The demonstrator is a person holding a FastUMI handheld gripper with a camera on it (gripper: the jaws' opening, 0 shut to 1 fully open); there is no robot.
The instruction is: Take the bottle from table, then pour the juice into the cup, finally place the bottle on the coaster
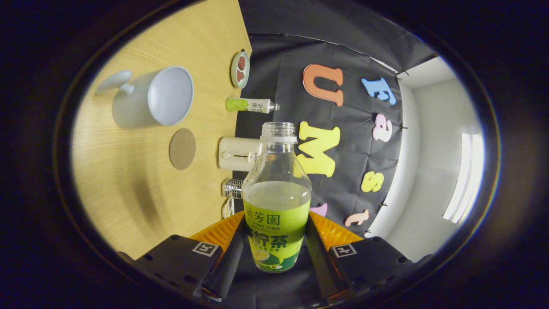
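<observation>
Both fingers of the gripper (276, 249) press against the sides of the juice bottle (277, 206), clamped low on its green label, so the bottle sits between them with its neck pointing away from the camera. Its cap is off and the mouth is open; juice fills it to about the top of the label. The whole view is rolled sideways, with the wooden table (128, 184) standing on one side, which suggests the bottle is already tipped, though how far is hard to judge through the fisheye.

Beyond the fingers lies the pale cup (154, 96) with its handle turned away, and the round brown coaster (182, 149) just beside it. A white dispenser (238, 153), a small green bottle (251, 104) and a small dish (239, 68) line the table's far edge.

The risk is spilling: the open mouth looks well apart from the cup's rim, so further tilt now would likely send juice onto the table. A low grip may also let the bottle swing.
</observation>
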